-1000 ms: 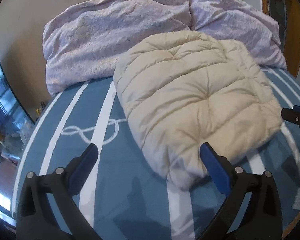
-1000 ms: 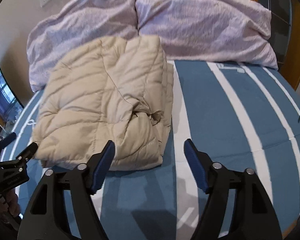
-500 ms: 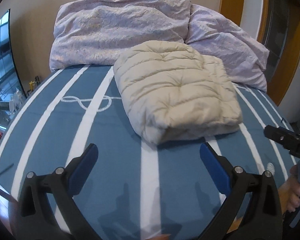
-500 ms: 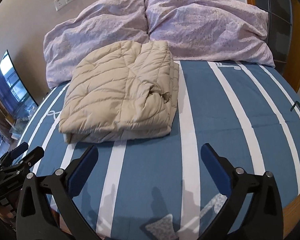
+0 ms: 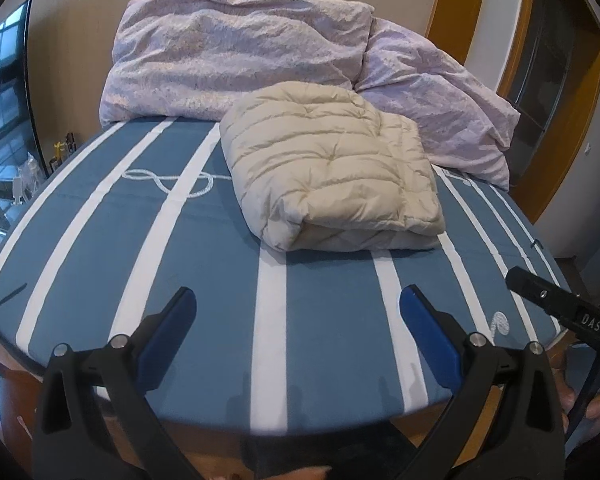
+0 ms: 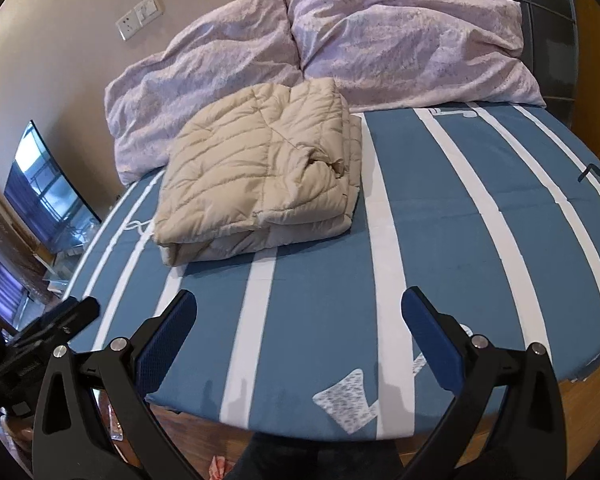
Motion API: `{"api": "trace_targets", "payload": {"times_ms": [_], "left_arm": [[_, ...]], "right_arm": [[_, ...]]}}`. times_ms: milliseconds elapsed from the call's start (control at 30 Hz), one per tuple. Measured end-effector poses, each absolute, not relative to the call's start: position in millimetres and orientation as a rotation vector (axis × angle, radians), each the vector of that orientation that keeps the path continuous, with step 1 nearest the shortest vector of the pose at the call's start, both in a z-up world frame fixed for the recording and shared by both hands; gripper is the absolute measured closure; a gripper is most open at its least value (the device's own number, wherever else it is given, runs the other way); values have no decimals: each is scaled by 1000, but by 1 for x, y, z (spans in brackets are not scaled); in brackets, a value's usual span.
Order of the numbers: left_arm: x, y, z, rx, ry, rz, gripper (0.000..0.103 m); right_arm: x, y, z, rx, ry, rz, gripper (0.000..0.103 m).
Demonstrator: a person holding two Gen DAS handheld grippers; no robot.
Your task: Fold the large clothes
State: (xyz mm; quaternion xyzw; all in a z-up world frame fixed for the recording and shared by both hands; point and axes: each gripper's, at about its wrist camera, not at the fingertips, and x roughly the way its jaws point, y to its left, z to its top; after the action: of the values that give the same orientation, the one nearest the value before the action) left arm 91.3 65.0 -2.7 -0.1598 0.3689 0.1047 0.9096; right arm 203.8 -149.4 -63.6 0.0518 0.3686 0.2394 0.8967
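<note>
Evidently the folded beige puffer coat [image 5: 332, 168] on the bed [image 5: 324, 300], near the pillows [image 5: 240, 60], is light, squashy and slippery (we'd pinch its layered front edge). Both the left hand-held gripper [image 5: 298, 312] and right hand-held gripper [image 6: 300, 314] gape empty, well apart from it, the right's jaws having just widened.

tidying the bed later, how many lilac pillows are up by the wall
2. The left pillow and the right pillow lie side by side against the wall, behind the folded beige jacket. None seems hidden.
</note>
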Motion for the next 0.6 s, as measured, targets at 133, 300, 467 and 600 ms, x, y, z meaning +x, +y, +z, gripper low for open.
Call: {"api": "trace_targets", "payload": {"times_ms": [133,300,467,600], "left_arm": [[90,63,-1,-343,776,198,2],[90,62,1,-362,793,184,2],[89,63,2,-372,790,170,2],[88,60,6,-380,786,160,2]], "right_arm": [[196,-143,-57,84,763,514,1],[192,-137,-54,66,767,533,1],[191,-139,-51,83,772,546,1],[191,-140,-49,92,775,551,1]]}}
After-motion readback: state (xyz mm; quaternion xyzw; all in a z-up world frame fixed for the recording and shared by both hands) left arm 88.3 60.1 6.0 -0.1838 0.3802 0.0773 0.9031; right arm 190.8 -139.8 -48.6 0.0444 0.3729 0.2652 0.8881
